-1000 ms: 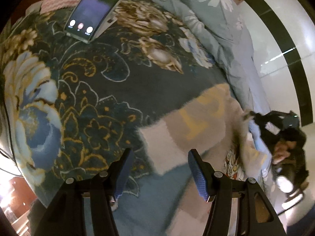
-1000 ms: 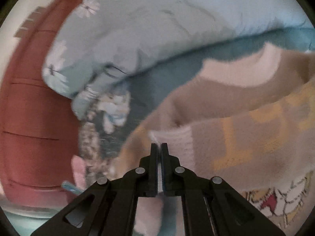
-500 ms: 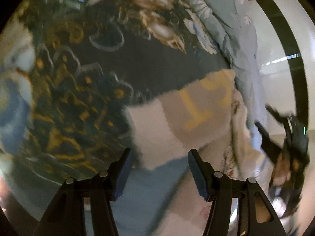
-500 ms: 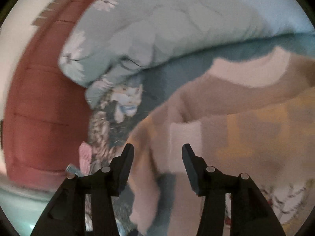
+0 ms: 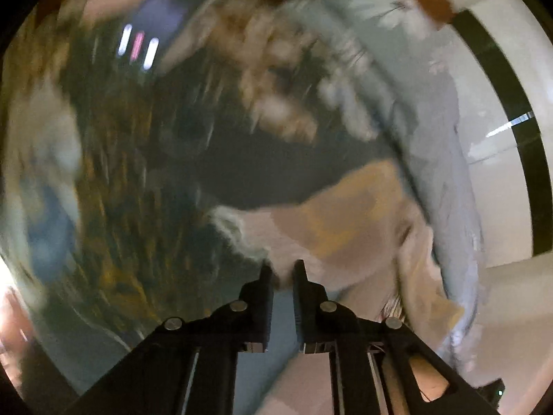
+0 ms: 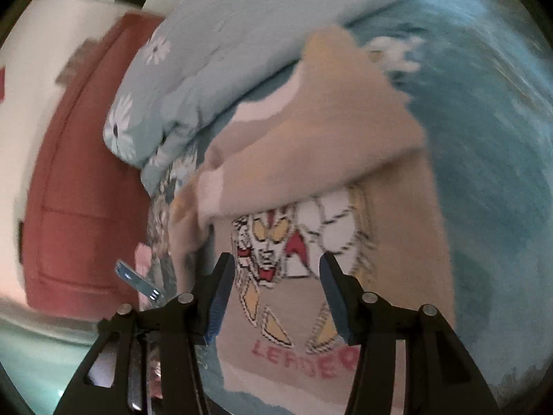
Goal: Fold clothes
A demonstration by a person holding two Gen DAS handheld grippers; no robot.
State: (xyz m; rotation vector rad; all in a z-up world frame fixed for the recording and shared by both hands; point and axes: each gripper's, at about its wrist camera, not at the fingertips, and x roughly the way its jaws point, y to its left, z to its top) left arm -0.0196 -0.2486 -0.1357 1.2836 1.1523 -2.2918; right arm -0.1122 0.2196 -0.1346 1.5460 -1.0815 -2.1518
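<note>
So the left gripper (image 5: 282,271) is seen with its jaws pulled nearly together, pinched on the pale cuff end of the sweater (image 5: 345,228), right at the near edge of the fabric. That whole left-wrist view is smeared with blur, so fine detail can't be made out. To the far left a phone (image 5: 166,24) with a lit screen is propped on the dark floral blanket (image 5: 114,180), and the beige sweater is spread toward the right, up against a light blue quilt (image 5: 425,110) with white flowers.

In the right-wrist view, a red cabinet (image 6: 79,190) is seen at the left, with a small blue flat thing (image 6: 138,278) just in front of it (can't tell what it is). The right gripper (image 6: 276,290) is held with its jaws wide apart, nothing between them, hovering over the sweater (image 6: 311,159). The sweater is laid on the blanket with its upper part folded down over the cartoon print (image 6: 297,242), and red letters (image 6: 304,358) are shown near the hem. The quilt (image 6: 214,55) is bunched along the far side.
</note>
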